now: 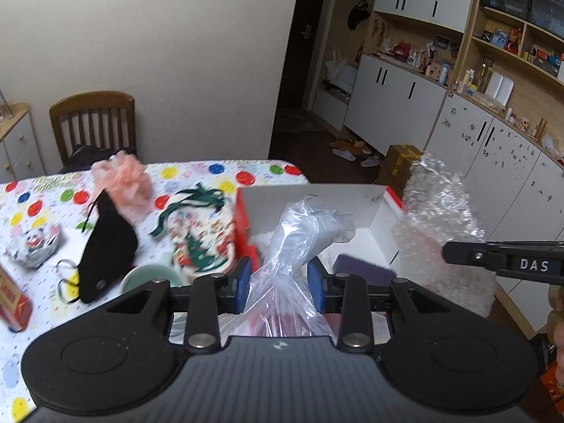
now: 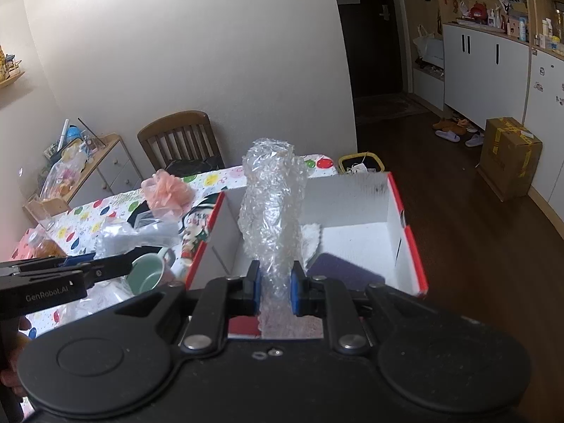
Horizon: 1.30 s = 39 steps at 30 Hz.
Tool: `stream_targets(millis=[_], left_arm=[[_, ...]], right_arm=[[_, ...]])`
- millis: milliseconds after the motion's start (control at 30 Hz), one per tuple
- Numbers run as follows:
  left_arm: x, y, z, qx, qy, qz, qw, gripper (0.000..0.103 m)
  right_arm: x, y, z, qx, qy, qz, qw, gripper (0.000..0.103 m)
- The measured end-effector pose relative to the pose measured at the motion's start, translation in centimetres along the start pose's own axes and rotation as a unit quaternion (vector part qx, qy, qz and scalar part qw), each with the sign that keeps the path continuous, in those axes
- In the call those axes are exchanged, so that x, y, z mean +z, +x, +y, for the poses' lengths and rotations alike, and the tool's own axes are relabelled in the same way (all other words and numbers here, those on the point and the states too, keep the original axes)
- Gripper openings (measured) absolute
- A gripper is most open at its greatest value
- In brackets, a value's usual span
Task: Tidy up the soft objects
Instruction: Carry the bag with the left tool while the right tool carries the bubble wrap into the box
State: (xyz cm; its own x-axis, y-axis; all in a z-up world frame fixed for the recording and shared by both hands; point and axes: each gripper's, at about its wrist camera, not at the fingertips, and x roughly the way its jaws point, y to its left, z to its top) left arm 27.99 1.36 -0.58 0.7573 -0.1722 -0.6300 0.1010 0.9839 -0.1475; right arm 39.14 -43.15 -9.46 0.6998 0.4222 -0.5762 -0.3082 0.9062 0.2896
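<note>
My left gripper (image 1: 279, 278) is shut on a clear plastic bag (image 1: 299, 239) and holds it over the near edge of the white box with red rim (image 1: 317, 197). My right gripper (image 2: 275, 287) is shut on a roll of bubble wrap (image 2: 273, 204) above the same box (image 2: 352, 197); the wrap also shows in the left wrist view (image 1: 440, 211). Inside the box lie a white fluffy cloth (image 2: 312, 236) and a purple pad (image 2: 338, 268). On the table sit a pink mesh puff (image 1: 123, 183), a black pouch (image 1: 105, 246) and a Christmas drawstring bag (image 1: 201, 236).
A green mug (image 2: 148, 275) stands just left of the box. The dotted tablecloth (image 1: 42, 204) also holds a crumpled printed cloth (image 1: 35, 243) and a red tin (image 1: 14, 299). A wooden chair (image 1: 93, 123) stands behind the table. A cardboard carton (image 2: 507, 158) sits on the floor.
</note>
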Motion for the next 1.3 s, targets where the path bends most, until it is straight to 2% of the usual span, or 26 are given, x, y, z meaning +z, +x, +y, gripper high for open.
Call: stream_targets(millis=[233, 633, 1067, 1300], left_arm=[[2.2, 3.3, -2.7, 0.012, -0.001, -0.001, 0.9999, 0.034], [3.7, 10.3, -5.9, 0.030, 0.009, 0.007, 0.9995, 0.034], [3.8, 17.9, -5.8, 0.039, 0.007, 0.047, 0.9981, 0.034], [3.2, 21.0, -5.6, 0.048, 0.009, 0.089, 0.9949, 0.034]], right_arm=[[2.2, 2.0, -2.3, 0.018, -0.005, 0.002, 1.000, 0.015], [4.6, 7.5, -6.1, 0.019, -0.016, 0.020, 0.999, 0.015], [3.5, 14.2, -8.1, 0.014, -0.023, 0.074, 0.997, 0.015], [1.7, 16.2, -7.6, 0.008, -0.065, 0.123, 0.990, 0.015]])
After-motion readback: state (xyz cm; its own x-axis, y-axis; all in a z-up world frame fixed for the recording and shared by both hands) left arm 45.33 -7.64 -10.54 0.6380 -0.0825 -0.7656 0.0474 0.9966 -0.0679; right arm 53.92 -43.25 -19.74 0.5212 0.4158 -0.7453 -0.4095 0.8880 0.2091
